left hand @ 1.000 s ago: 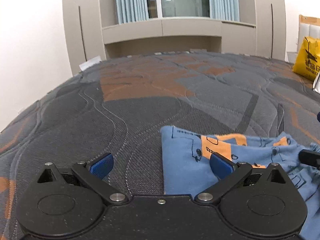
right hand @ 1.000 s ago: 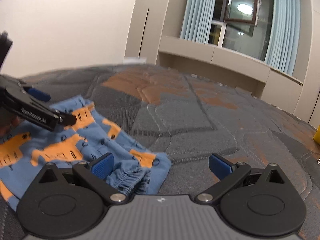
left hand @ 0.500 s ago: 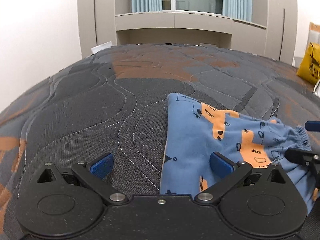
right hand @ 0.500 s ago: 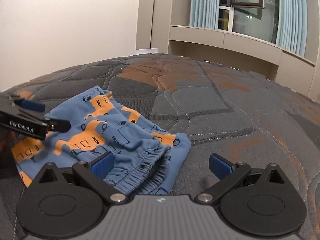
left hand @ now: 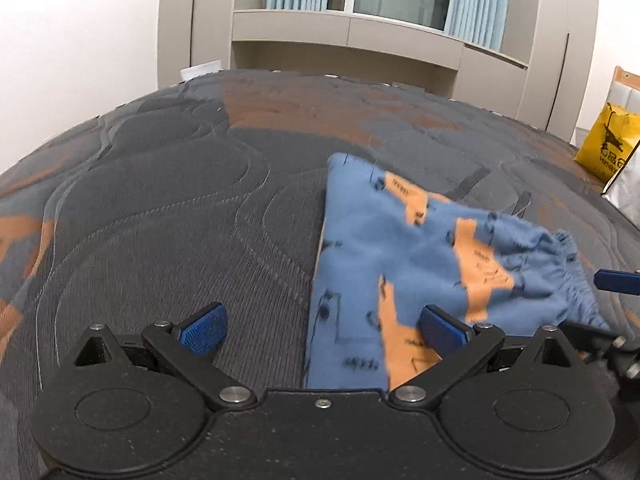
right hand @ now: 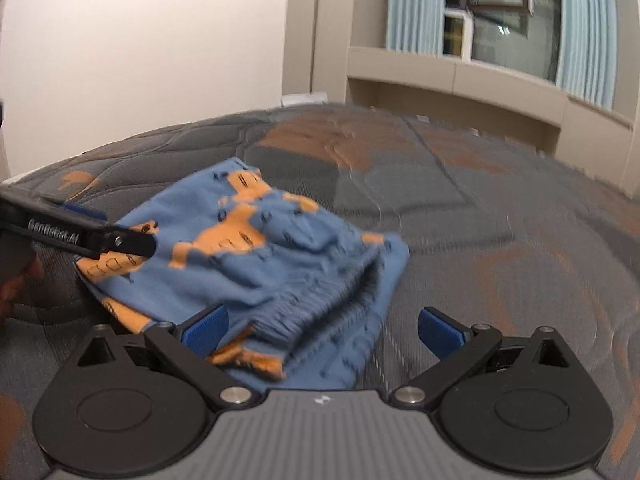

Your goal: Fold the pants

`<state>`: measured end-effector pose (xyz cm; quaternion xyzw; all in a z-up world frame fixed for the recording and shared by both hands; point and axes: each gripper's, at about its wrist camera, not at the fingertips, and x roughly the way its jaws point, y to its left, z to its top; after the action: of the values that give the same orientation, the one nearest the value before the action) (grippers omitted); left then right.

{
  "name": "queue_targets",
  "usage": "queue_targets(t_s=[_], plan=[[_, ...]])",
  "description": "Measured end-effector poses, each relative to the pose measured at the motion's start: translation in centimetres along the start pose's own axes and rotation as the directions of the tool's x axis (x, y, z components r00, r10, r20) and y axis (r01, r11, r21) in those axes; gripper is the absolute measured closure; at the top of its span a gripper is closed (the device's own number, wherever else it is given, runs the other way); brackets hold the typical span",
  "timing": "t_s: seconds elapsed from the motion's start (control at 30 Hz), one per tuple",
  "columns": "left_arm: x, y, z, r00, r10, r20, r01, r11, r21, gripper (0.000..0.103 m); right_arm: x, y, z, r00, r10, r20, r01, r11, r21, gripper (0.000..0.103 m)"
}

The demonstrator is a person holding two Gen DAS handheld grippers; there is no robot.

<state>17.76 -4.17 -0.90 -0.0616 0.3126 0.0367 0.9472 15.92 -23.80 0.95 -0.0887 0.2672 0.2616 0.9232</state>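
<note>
Jaws apart over pants [left hand: 404, 256] edge

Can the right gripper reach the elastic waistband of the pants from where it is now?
Probably yes. The right gripper is open, and the waistband of the pants lies just ahead between its fingers on the mattress, with nothing covering it.
</note>
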Motion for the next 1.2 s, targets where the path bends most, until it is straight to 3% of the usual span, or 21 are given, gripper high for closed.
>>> queue_targets(t_s=[0.2,0.47,0.73,1.03,1.2], plan=[[-0.9,0.6,-0.4,0.999,-0.035,0.016,0.035,0.999,-0.005,0.001,-0.4,-1.3,-0.7,0.999,0.035,-0.010,-0.033,0.993,0.116,0.000],[-1.3,1.4,0.3,0.993,-0.112,0.028,0.112,0.993,-0.027,0.001,-1.9,-2.2,-0.4,0.995,0.070,0.068,-0.084,0.972,0.220,0.000],[-0.3,0.6,1.4,0.986,-0.165,0.031,0.166,0.986,-0.034,0.001,0.7,-5.9,1.3,0.988,0.152,0.036,-0.155,0.933,0.325,0.000],[1.2,0.4,1.2,0.990,-0.142,0.022,0.143,0.989,-0.043,0.001,4.0,-6.3,2.4,0.979,0.203,-0.022,-0.190,0.946,0.262,0.000],[1.5,0.1,0.8,0.989,-0.148,0.024,0.149,0.988,-0.032,0.001,5.2,-6.7,2.1,0.972,0.235,0.004,-0.228,0.937,0.265,0.000]])
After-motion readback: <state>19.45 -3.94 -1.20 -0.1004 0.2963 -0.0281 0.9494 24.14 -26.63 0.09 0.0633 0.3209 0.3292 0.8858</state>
